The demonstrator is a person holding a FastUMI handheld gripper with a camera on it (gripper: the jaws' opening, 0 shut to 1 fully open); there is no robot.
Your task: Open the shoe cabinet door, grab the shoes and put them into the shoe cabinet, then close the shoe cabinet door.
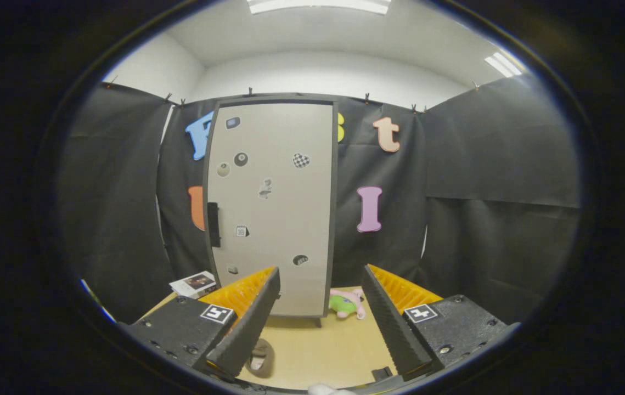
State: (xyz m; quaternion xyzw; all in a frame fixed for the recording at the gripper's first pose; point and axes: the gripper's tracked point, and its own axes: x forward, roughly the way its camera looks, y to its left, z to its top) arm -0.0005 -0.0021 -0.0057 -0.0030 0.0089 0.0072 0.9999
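One shoe (261, 356) lies under the wide-open gripper (320, 285), shoe cabinet (274, 208) shut beyond.

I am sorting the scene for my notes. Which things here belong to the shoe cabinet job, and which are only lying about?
For the job:
- shoe cabinet, door shut, black handle at its edge
- shoe on the floor under the fingers
- gripper, open, holding nothing

Lying about:
- plush toy beside the cabinet's foot
- booklet on the other side

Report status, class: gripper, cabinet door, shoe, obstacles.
Gripper open, holding nothing. Cabinet door shut, handle beyond fingers. Shoe on floor by one finger. Plush toy beside cabinet base.
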